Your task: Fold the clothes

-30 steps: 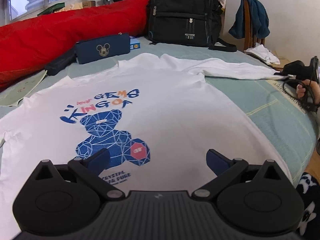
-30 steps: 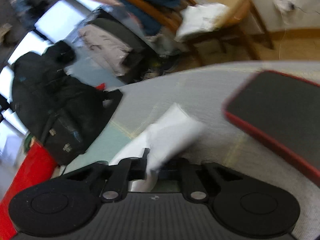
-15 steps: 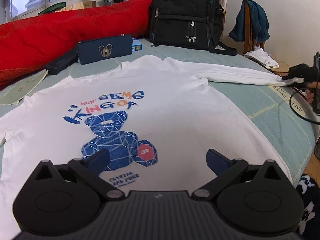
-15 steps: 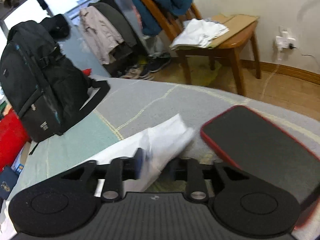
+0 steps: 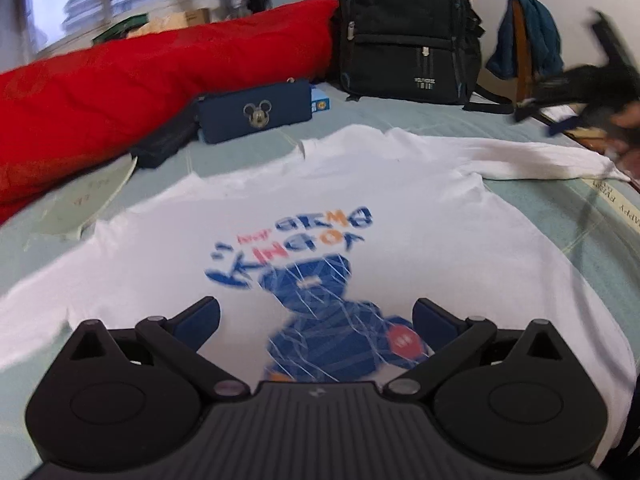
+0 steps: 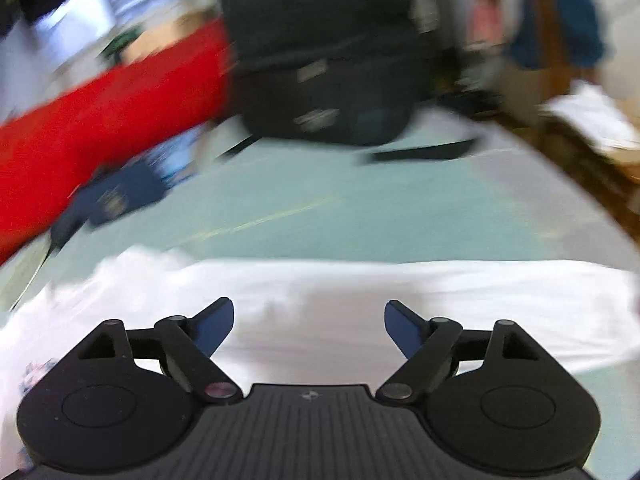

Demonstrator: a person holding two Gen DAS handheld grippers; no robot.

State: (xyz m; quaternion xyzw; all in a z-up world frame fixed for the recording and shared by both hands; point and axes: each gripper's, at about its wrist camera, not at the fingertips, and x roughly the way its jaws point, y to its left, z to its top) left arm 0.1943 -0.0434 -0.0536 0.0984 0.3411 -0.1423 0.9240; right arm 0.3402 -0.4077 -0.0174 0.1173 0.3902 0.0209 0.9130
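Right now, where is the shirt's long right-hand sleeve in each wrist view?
Left wrist: the sleeve runs from mid-frame to the right edge, below the blurred right gripper.
Right wrist: the sleeve is a white band across the lower frame, beyond the opening fingers.
Shared landmark: black backpack behind.

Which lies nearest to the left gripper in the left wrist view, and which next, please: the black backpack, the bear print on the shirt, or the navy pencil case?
1. Bear print, directly between and ahead of the left gripper.
2. Navy pencil case, farther back, left of centre.
3. Black backpack, farthest, at the bed's far end.
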